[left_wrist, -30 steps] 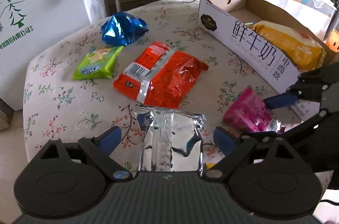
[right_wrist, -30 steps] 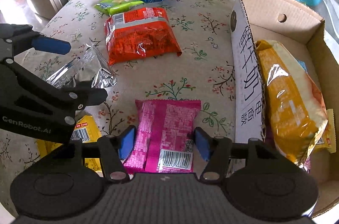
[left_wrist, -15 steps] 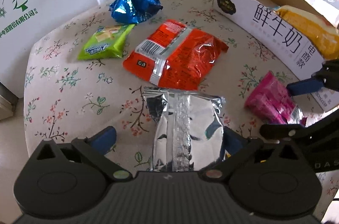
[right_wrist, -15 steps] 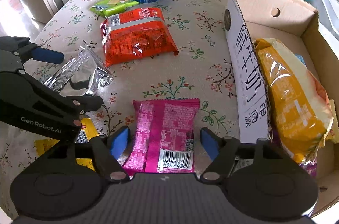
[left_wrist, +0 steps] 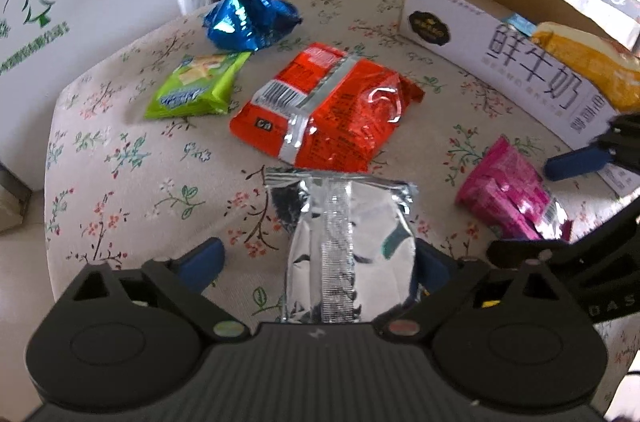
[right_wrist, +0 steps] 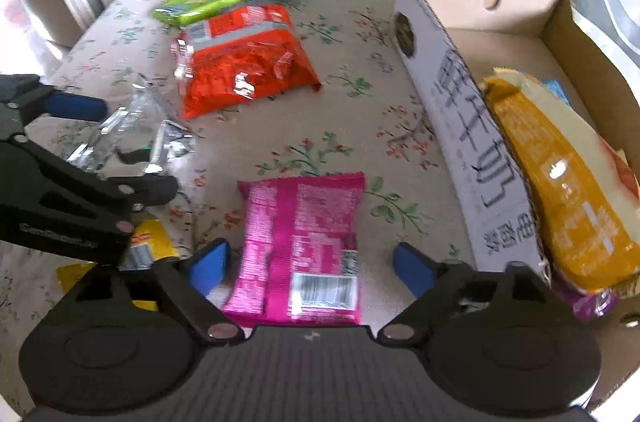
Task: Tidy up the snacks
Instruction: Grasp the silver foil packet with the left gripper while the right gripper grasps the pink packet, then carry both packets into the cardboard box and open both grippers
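Observation:
My left gripper (left_wrist: 316, 262) is open, its blue pads on either side of a silver foil packet (left_wrist: 344, 246) that lies on the floral tablecloth; the right pad is partly hidden behind it. My right gripper (right_wrist: 310, 266) is open around a pink snack packet (right_wrist: 300, 242), pads apart from it. The pink packet (left_wrist: 508, 194) also shows in the left wrist view. An orange-red packet (left_wrist: 328, 106), a green packet (left_wrist: 196, 86) and a blue foil packet (left_wrist: 248, 18) lie farther back. The cardboard box (right_wrist: 460, 94) at right holds a yellow bag (right_wrist: 568, 190).
A yellow packet (right_wrist: 150, 250) lies under the left gripper's arm in the right wrist view. A purple packet (right_wrist: 592, 302) sits in the box. Plants and a shelf stand behind the table (left_wrist: 120, 150). A white carton (left_wrist: 60, 2) stands at far left.
Both grippers have opened wider. The left gripper has moved forward, so the silver packet sits deeper between its pads. The right gripper has tilted slightly, with the pink packet between its pads.

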